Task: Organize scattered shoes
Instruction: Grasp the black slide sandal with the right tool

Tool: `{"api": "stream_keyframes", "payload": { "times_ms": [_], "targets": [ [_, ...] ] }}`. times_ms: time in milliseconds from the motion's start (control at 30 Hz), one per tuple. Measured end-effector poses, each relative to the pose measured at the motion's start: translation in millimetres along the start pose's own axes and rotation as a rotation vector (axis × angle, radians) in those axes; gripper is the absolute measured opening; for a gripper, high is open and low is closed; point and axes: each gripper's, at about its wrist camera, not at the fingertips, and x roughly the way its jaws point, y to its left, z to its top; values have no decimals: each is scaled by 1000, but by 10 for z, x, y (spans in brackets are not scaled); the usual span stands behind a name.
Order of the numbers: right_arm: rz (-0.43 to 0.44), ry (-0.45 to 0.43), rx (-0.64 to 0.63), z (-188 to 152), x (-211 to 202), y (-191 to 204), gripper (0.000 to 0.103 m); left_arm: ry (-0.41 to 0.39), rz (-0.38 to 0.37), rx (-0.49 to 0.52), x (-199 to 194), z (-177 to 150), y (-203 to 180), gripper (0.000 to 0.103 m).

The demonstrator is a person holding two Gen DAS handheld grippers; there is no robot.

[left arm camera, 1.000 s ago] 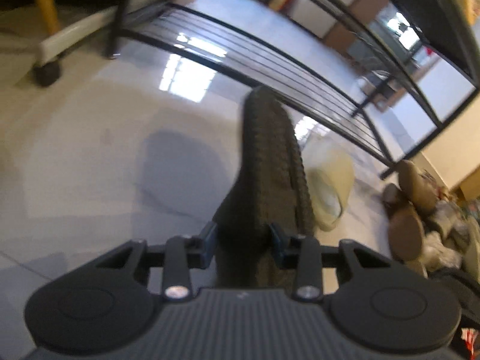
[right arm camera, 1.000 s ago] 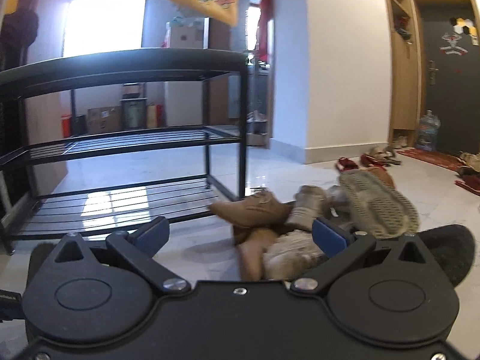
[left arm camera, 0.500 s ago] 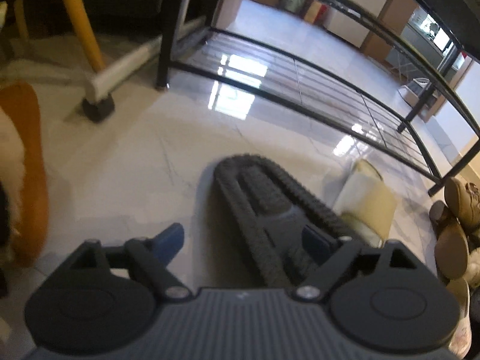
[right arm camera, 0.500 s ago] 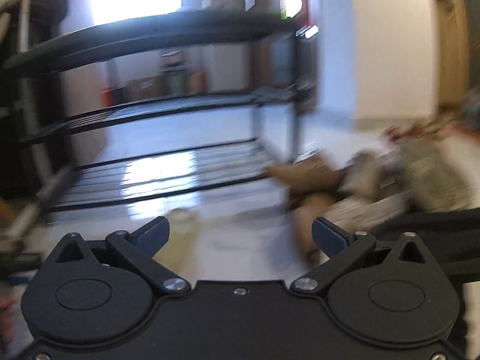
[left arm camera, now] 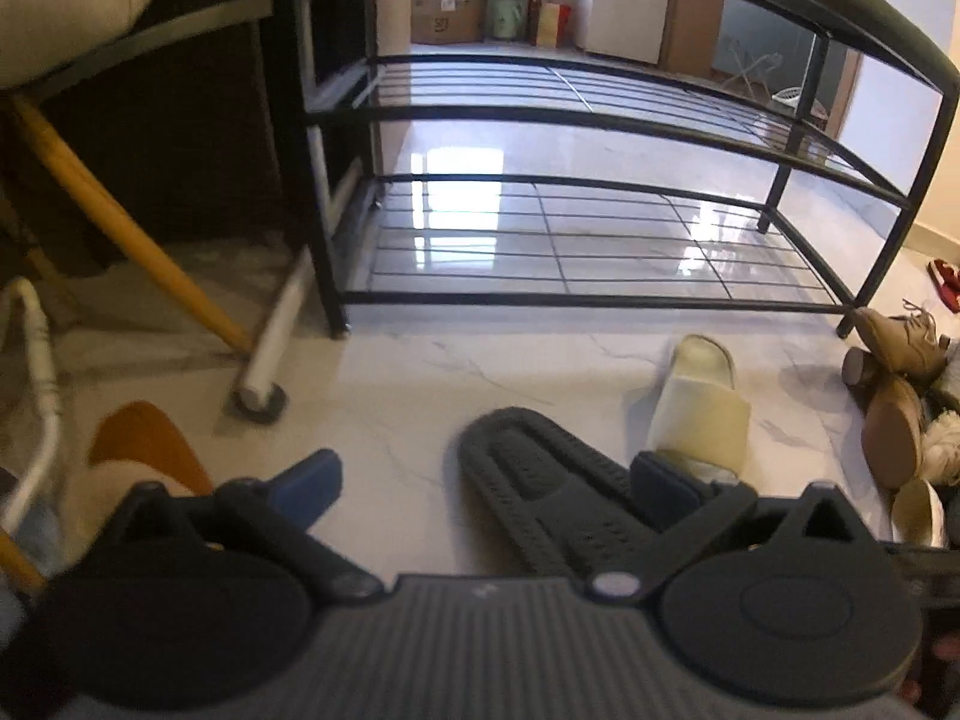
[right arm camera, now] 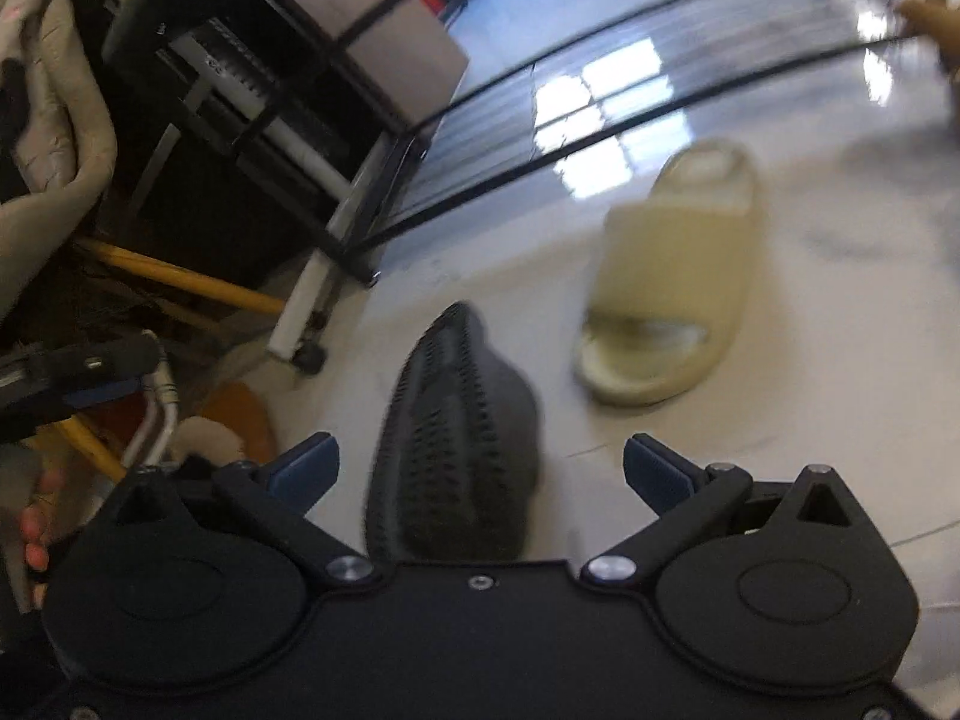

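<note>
A black ribbed slipper lies sole-up on the white floor in front of the black shoe rack. My left gripper is open just above it, touching nothing. In the right wrist view the same black slipper lies between the open jaws of my right gripper, with gaps on both sides. A cream slide sandal lies on the floor just right of the black slipper; it also shows in the right wrist view.
A pile of tan shoes and fluffy slippers lies at the right by the rack's leg. An orange slipper lies at the left near a wheeled white frame and a yellow pole.
My left gripper has let go of the black slipper, which now lies on the floor. My right gripper has swung left from the shoe pile to over the black slipper.
</note>
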Motion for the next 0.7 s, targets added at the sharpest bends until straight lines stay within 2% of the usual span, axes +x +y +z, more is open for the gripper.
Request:
{"api": "stream_keyframes", "payload": {
  "times_ms": [100,233,333,433,500,600,700],
  "targets": [
    [1,21,42,-36,151,-6,103,50,-45,-7,67,70,137,102],
    [2,49,98,-85,352,-15,103,123,-78,-108,300,150,221,102],
    [3,70,140,-121,503,-21,103,135,-118,-162,352,235,205,102],
    [4,90,182,-157,654,-27,101,122,-158,-131,311,247,154,102],
    [5,104,210,-181,755,-32,73,129,-161,-122,307,230,143,102],
    [-6,112,225,-215,849,7,69,157,-154,-156,347,192,190,102],
    [-68,31,84,-222,693,222,67,172,-128,-204,387,185,277,102]
  ]
}}
